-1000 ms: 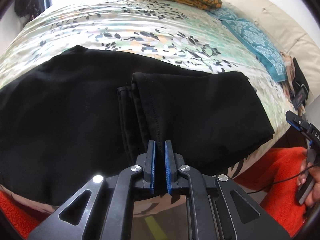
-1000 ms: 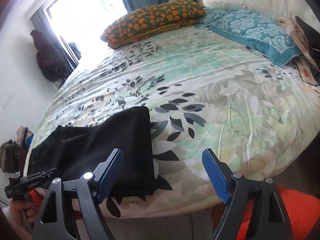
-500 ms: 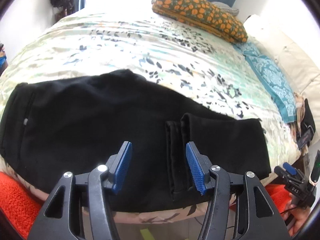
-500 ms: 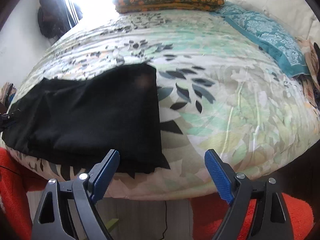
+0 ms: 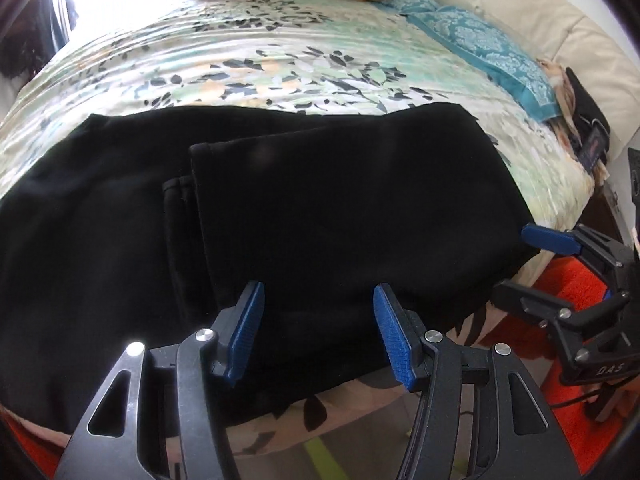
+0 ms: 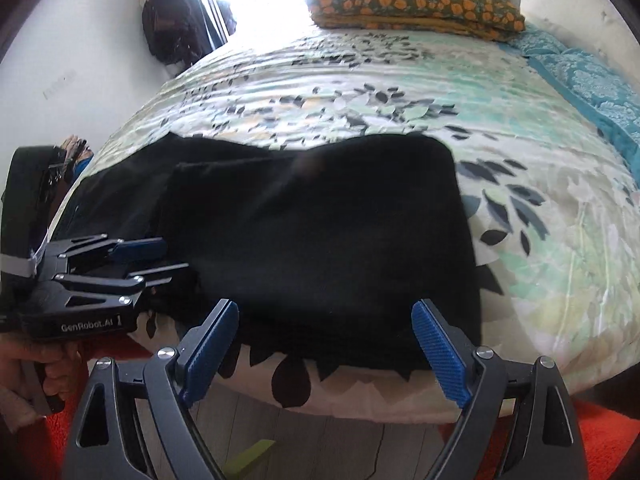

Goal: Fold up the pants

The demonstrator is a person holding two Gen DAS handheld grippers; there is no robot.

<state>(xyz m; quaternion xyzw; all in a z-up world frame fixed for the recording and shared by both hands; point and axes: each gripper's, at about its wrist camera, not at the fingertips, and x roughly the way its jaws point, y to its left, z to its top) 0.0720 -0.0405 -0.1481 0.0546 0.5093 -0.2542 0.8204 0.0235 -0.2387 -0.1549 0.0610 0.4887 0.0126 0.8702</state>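
Note:
The black pants [image 5: 320, 208] lie flat near the front edge of the bed, with the leg ends folded back over the upper part; the hem edge [image 5: 200, 200] runs across the middle. They also show in the right wrist view [image 6: 320, 240]. My left gripper [image 5: 316, 336] is open and empty, hovering over the pants' near edge. My right gripper [image 6: 326, 356] is open and empty at the near edge of the folded end. The right gripper shows at the right of the left wrist view [image 5: 536, 264], and the left gripper at the left of the right wrist view [image 6: 152, 260].
The bed has a floral cover [image 5: 280, 64]. An orange-flowered pillow [image 6: 416, 0] and a teal pillow [image 5: 488, 48] lie at the far end. A phone [image 5: 594, 148] and clutter sit at the bed's right edge. An orange rug [image 6: 600, 440] covers the floor below.
My left gripper went from shut on the hem to open and let the pants go, then shifted right over the folded part. My right gripper moved left toward the pants' folded end.

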